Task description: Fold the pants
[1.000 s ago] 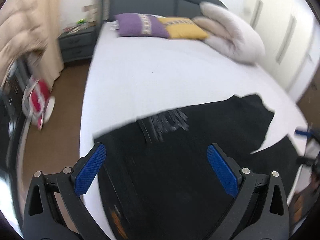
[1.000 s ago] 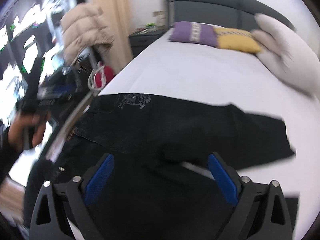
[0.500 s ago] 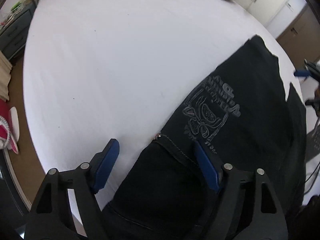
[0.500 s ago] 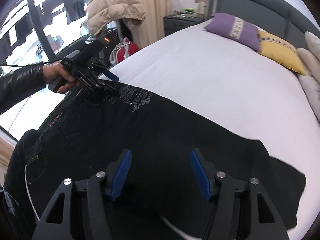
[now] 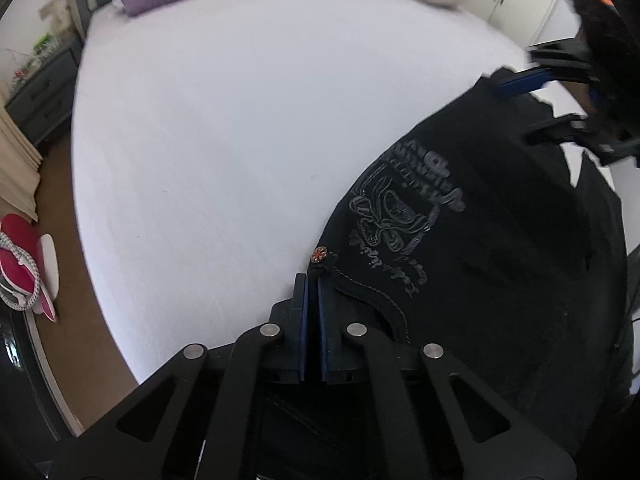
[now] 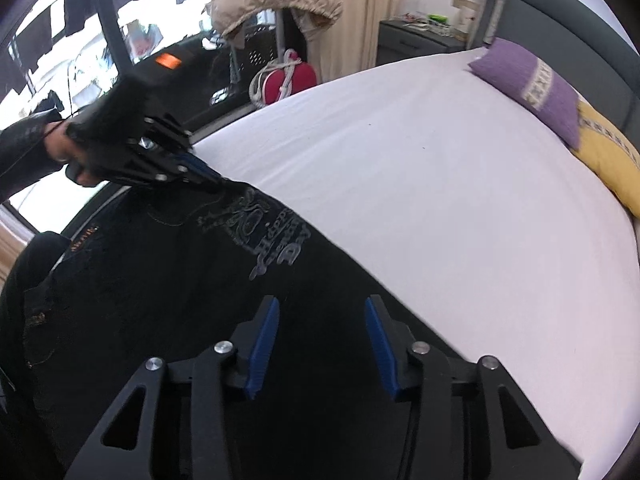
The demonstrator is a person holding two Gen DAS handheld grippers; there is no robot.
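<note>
Your left gripper, at the bottom centre of its view, has its blue pads pinched together on the edge of the black pants, just below a copper rivet. Your right gripper, low in its own view, is closing, jaws partly apart above the dark cloth, pads not pressing it. The pants lie along the near edge of the white bed. Farther off, upper right, sit a purple pillow and a yellow pillow.
</note>
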